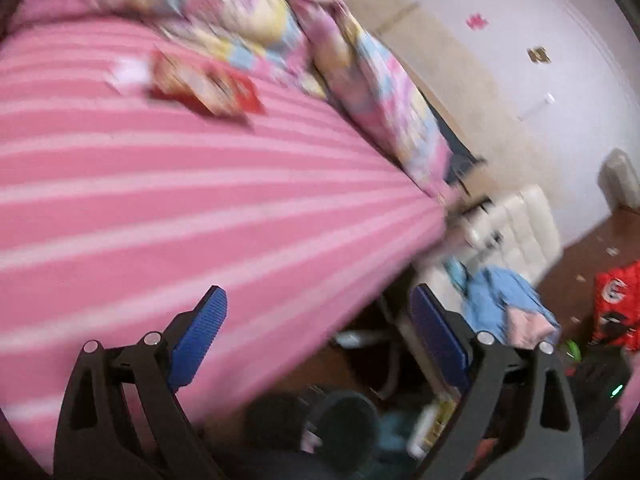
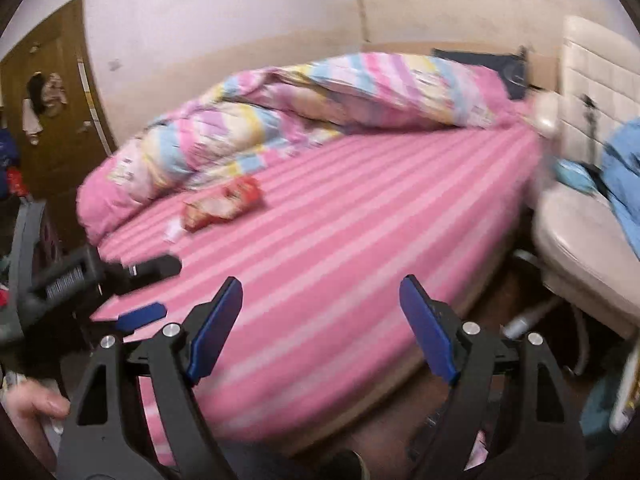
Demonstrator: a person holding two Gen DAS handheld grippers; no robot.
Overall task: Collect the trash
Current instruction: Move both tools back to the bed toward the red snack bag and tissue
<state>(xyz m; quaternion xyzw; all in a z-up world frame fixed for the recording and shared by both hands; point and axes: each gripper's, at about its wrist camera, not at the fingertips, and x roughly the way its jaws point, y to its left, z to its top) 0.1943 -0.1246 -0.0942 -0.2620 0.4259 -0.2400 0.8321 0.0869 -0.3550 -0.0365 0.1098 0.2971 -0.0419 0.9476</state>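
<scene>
Both my grippers hang over the near edge of the bed (image 2: 360, 216), and both stand wide open with nothing between their ribbed blue pads. The left gripper (image 1: 318, 340) and the right gripper (image 2: 322, 326) are well apart from the trash.

The trash I am after is a red snack wrapper (image 2: 222, 204), lying flat on the pink striped sheet near the far side, just in front of the bunched duvet (image 2: 320, 96). From the right gripper it lies ahead and to the left; in the left wrist view the same wrapper (image 1: 204, 84) sits ahead and up-left. Its long axis runs roughly across the stripes' direction at a slant, so I judge I would need to turn my jaws to close across its short width. The left gripper also shows at the left edge of the right wrist view, and looks to me the nearer of the two, though blur makes that uncertain.

Just beside the wrapper's left end lies a small white paper scrap (image 2: 174, 234), thin and crumpled. The wrapper looks like glossy, crinkled film, light and easy to crush; the sheet beneath is soft cloth that may bunch up under the pads.
</scene>
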